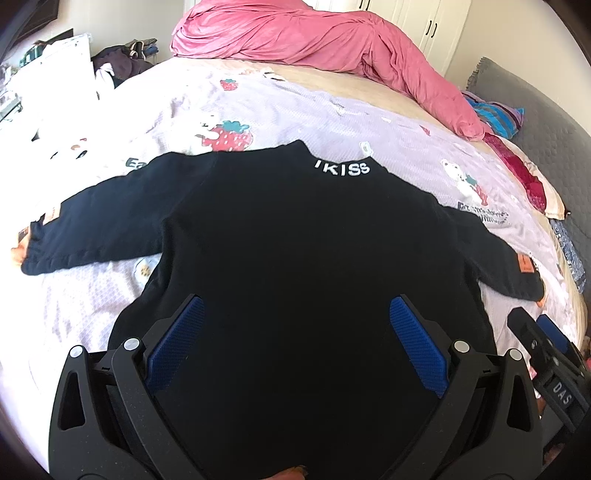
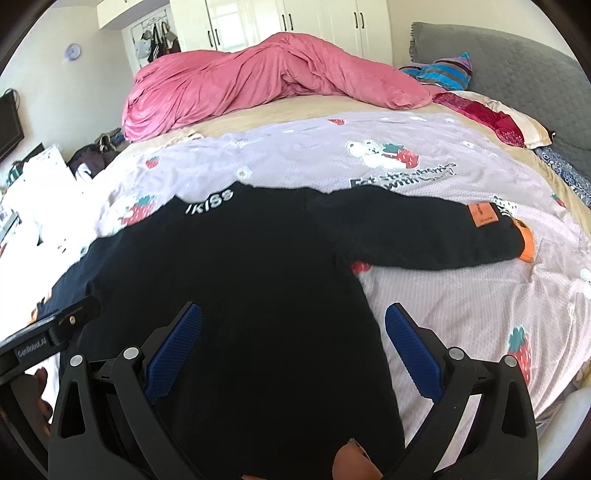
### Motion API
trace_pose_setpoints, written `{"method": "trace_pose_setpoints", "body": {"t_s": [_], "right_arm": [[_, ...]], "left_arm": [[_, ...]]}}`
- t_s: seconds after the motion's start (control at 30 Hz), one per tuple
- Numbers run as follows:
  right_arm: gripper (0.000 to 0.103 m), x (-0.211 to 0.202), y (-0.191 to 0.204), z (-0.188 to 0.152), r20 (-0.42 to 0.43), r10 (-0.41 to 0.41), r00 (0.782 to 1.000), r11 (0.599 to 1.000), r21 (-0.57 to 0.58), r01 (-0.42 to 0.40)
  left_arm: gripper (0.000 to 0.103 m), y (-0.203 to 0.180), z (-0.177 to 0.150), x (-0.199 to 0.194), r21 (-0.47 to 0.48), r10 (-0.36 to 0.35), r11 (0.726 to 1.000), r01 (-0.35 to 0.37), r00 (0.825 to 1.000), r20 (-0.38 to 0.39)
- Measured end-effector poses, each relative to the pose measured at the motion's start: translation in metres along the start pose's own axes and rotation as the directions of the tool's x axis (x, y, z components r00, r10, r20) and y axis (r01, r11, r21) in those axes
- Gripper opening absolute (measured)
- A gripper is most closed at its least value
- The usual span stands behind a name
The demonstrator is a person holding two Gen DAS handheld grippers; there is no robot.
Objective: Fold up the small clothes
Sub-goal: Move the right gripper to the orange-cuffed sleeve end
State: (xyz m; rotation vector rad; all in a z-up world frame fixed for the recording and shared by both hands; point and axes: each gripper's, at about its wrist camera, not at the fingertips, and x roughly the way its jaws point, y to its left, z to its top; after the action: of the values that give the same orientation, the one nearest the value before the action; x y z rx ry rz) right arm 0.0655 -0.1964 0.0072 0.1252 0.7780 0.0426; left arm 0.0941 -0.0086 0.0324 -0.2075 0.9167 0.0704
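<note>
Sweater [image 1: 295, 240]: black, spread flat on the bed, sleeves out to both sides, white lettering at the collar.
Left tool [image 1: 295, 343]: blue pads wide apart, over the lower body of the sweater, nothing clamped.
Right tool [image 2: 293, 350]: pads wide apart, over the sweater's right edge, one pad above cloth, the other above the sheet, gripping nothing.
Sheet [image 2: 461, 302]: pale lilac, strawberry print.
Quilt [image 1: 295, 33]: pink, bunched at the far side.
Right view only: orange patch [image 2: 481, 215] near the cuff, pillow [image 2: 491, 114], wardrobe doors [image 2: 280, 18].
Left view only: the other sleeve's full length.
</note>
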Motion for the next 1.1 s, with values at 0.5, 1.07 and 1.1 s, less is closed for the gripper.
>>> {"method": "trace_pose_setpoints", "body": {"t_s": [0.5, 1.07, 1.1], "right_arm": [[0.099, 0.039, -0.023, 0.075, 0.060, -0.027, 0.998, 0.997, 0.079, 0.022], [0.099, 0.078, -0.103, 0.091, 0.020, -0.133, 0.991, 0.967, 0.223, 0.125], [0.099, 0.082, -0.110, 0.088, 0.004, -0.147, 0.989, 0.961, 0.236, 0.142]], "left_arm": [[0.095, -0.019, 0.046, 0.020, -0.005, -0.006, 1.000, 0.006, 1.000, 0.023], [0.095, -0.059, 0.088, 0.062, 0.024, -0.034, 0.999, 0.033, 0.999, 0.025], [0.095, -0.061, 0.089, 0.066, 0.023, -0.035, 0.999, 0.035, 0.999, 0.020]]}}
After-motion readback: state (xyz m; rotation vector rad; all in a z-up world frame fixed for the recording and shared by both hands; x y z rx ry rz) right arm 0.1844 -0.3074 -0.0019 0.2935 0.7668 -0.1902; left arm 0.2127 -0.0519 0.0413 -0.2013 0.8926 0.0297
